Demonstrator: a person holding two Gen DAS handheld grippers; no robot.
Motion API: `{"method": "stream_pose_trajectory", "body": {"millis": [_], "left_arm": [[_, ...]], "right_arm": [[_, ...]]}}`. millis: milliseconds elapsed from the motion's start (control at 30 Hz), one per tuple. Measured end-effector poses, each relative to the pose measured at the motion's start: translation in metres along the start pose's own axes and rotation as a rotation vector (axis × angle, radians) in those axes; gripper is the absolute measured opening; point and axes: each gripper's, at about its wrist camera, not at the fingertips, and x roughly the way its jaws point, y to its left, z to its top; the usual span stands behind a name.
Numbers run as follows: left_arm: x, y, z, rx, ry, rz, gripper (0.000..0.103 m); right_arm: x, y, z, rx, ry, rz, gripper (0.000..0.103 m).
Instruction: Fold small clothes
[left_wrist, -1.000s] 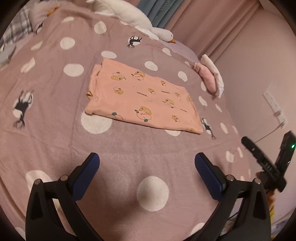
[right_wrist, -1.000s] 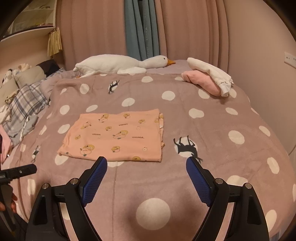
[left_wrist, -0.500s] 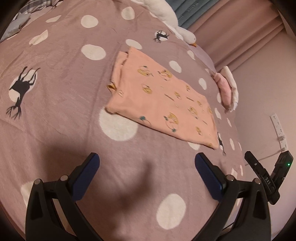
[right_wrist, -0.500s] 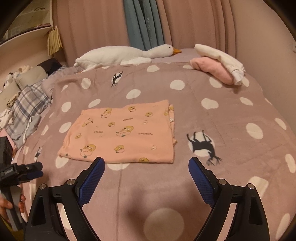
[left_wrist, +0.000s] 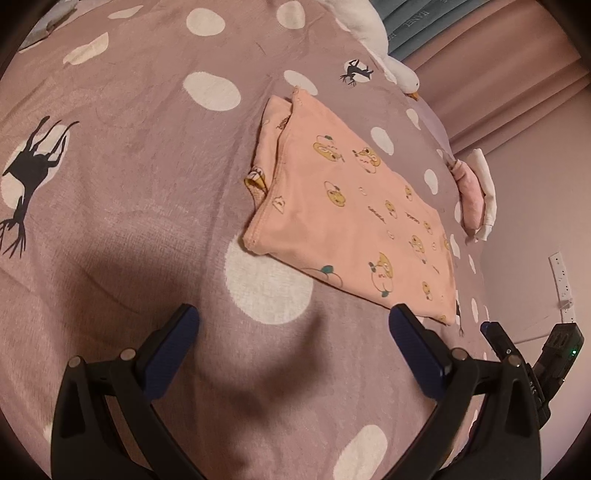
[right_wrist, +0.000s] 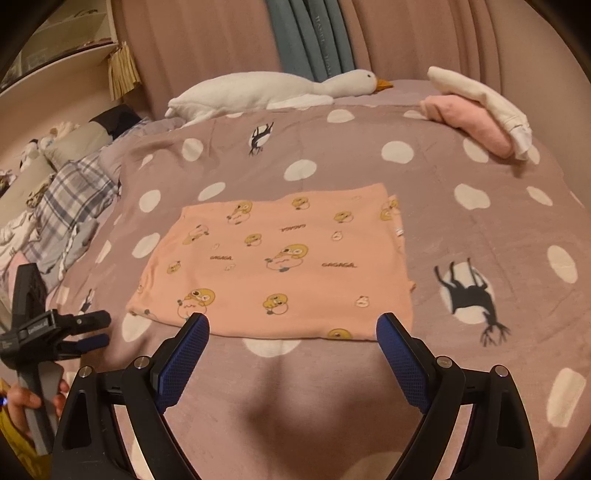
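Your left gripper hangs over the bedspread with its blue pads spread wide and nothing between them, a dark shadow pooled on the cover just under it. Ahead of it and off to your right lies the peach garment, flat and doubled over into a rectangle, printed with yellow cartoon ducks; at its far left edge a lower layer peeks out from beneath the top fold. Your right gripper is just as wide apart and empty, its two fingertips lined up over the garment's near hem, though you cannot tell from here whether they touch the cloth. From the right wrist view the garment sits near the middle of the polka-dot cover, with a black deer print beside its right edge. Beyond it a white plush goose lies along the head of the bed, and a pink and white bundle of clothes rests at the far right corner.
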Motion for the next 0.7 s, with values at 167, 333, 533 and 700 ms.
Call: {"method": "stream_pose_trajectory", "body": {"millis": [167,333,533,700], "left_arm": [[0.002,0.003,0.003,-0.008,-0.006,0.000,0.103],[0.007,0.000,0.009,0.010,0.000,0.009,0.103],[0.021,-0.003,0.023,0.043,0.009,0.027,0.103],[0.034,-0.001,0.041,0.028,0.023,-0.033,0.103]], "right_arm": [[0.006,-0.002,0.002,0.000,0.008,0.014,0.091],[0.009,-0.004,0.003,0.004,0.008,0.015,0.091],[0.010,-0.007,0.003,0.004,0.006,0.028,0.091],[0.010,-0.013,0.004,0.018,0.004,0.034,0.091]]}}
